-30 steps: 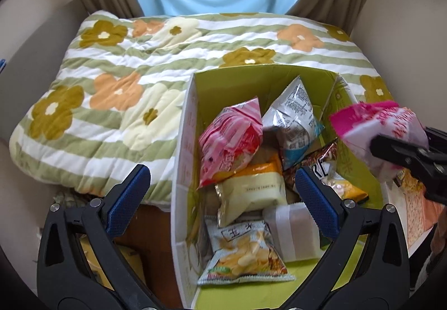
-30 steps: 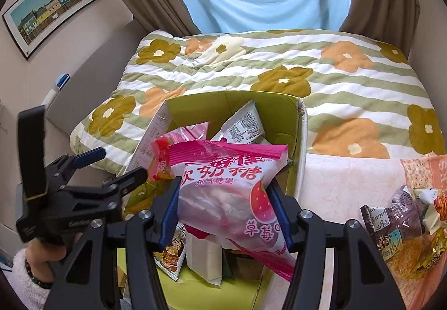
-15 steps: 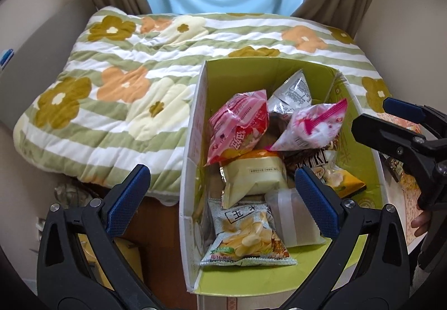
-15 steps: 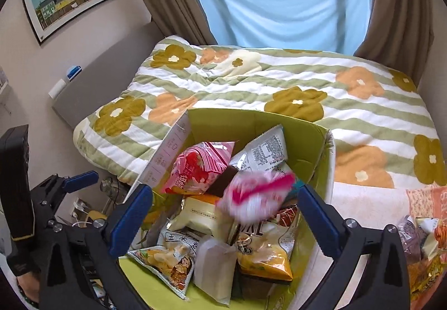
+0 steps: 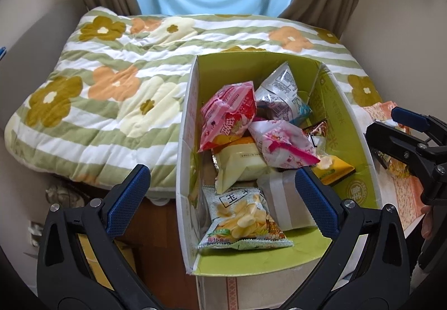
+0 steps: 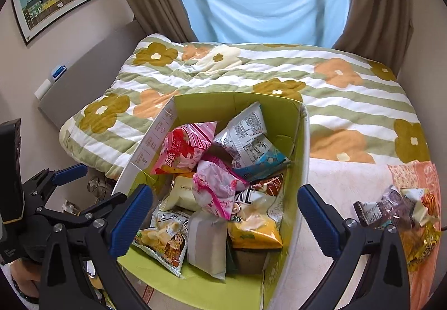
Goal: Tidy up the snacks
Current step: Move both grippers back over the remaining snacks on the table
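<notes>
A green-lined cardboard box (image 5: 343, 103) (image 6: 296, 142) holds several snack packets. A pink strawberry candy bag (image 5: 282, 148) (image 6: 218, 187) lies on top of the pile in the middle. My left gripper (image 5: 220, 198) is open and empty above the box's near left corner; it also shows in the right wrist view (image 6: 64, 178). My right gripper (image 6: 223, 215) is open and empty over the box's near end; in the left wrist view it (image 5: 405, 128) is at the right of the box.
A bed with a flowered green-striped quilt (image 5: 117, 80) lies behind and left of the box. More loose snack packets (image 6: 399, 212) lie on a patterned cloth to the right of the box. Wooden floor and a yellow object (image 5: 120, 251) are below left.
My right gripper opened and let go of the pink candy bag, which dropped onto the pile in the box. The right gripper has drawn back and up.
</notes>
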Demonstrator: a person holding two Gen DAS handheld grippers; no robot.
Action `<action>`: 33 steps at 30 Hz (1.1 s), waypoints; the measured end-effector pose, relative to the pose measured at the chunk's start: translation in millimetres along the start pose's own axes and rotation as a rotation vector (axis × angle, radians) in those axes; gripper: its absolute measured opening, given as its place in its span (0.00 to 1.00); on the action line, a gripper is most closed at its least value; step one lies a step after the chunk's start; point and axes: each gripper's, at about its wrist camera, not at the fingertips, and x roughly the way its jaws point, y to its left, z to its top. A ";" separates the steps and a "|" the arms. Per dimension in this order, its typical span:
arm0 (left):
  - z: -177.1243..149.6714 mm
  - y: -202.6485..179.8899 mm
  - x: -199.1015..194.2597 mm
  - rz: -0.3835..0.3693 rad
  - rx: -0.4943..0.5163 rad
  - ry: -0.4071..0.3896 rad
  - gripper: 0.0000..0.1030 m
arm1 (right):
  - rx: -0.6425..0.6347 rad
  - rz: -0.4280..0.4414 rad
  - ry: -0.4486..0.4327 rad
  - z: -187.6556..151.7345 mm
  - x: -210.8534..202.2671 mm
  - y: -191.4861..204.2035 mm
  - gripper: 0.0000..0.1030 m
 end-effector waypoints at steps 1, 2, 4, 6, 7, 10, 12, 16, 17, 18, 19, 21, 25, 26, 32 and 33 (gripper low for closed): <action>-0.8 -1.4 -1.0 0.001 0.003 -0.001 1.00 | 0.000 -0.007 -0.007 -1.9 -3.4 -0.1 1.00; -1.4 -3.3 -2.6 0.002 0.006 -0.002 1.00 | 0.001 -0.009 -0.014 -3.9 -7.6 -0.9 1.00; -0.7 -9.9 -6.5 -0.005 0.014 -0.007 1.00 | 0.003 -0.011 -0.028 -6.0 -16.3 -4.9 1.00; 0.2 -20.0 -11.2 -0.010 0.028 -0.018 1.00 | 0.010 -0.018 -0.048 -8.4 -26.2 -11.1 1.00; 1.2 -26.0 -13.3 -0.012 0.036 -0.023 1.00 | 0.014 -0.019 -0.060 -9.8 -32.0 -16.1 1.00; 5.7 -51.2 -17.4 -0.024 0.063 -0.036 1.00 | 0.023 -0.027 -0.085 -13.5 -47.5 -32.1 1.00; 8.5 -71.5 -20.2 -0.031 0.083 -0.046 1.00 | 0.038 -0.032 -0.098 -15.1 -57.9 -48.3 1.00; 14.0 -121.6 -19.7 -0.057 0.110 -0.049 1.00 | 0.065 -0.051 -0.115 -20.6 -77.4 -88.1 1.00; 14.9 -135.5 -18.7 -0.070 0.116 -0.047 1.00 | 0.074 -0.063 -0.117 -23.4 -83.2 -100.5 1.00; 16.1 -150.9 -17.2 -0.080 0.124 -0.046 1.00 | 0.082 -0.073 -0.118 -27.3 -89.1 -113.9 1.00; 17.5 -166.9 -15.4 -0.085 0.132 -0.045 1.00 | 0.088 -0.079 -0.115 -30.7 -94.2 -127.0 1.00; 19.8 -196.7 -10.4 -0.089 0.148 -0.042 1.00 | 0.097 -0.110 -0.107 -37.4 -103.5 -151.1 1.00; 22.8 -253.4 4.3 -0.102 0.176 -0.021 1.00 | 0.088 -0.177 -0.104 -51.8 -124.6 -196.9 1.00; 23.1 -266.3 9.0 -0.111 0.179 -0.012 1.00 | 0.090 -0.196 -0.098 -55.3 -128.4 -209.0 1.00; 21.9 -337.5 33.5 -0.120 0.247 0.034 1.00 | 0.163 -0.220 -0.030 -86.2 -133.4 -283.7 1.00; 21.1 -347.2 37.7 -0.122 0.263 0.042 1.00 | 0.174 -0.218 -0.022 -89.1 -132.7 -292.9 1.00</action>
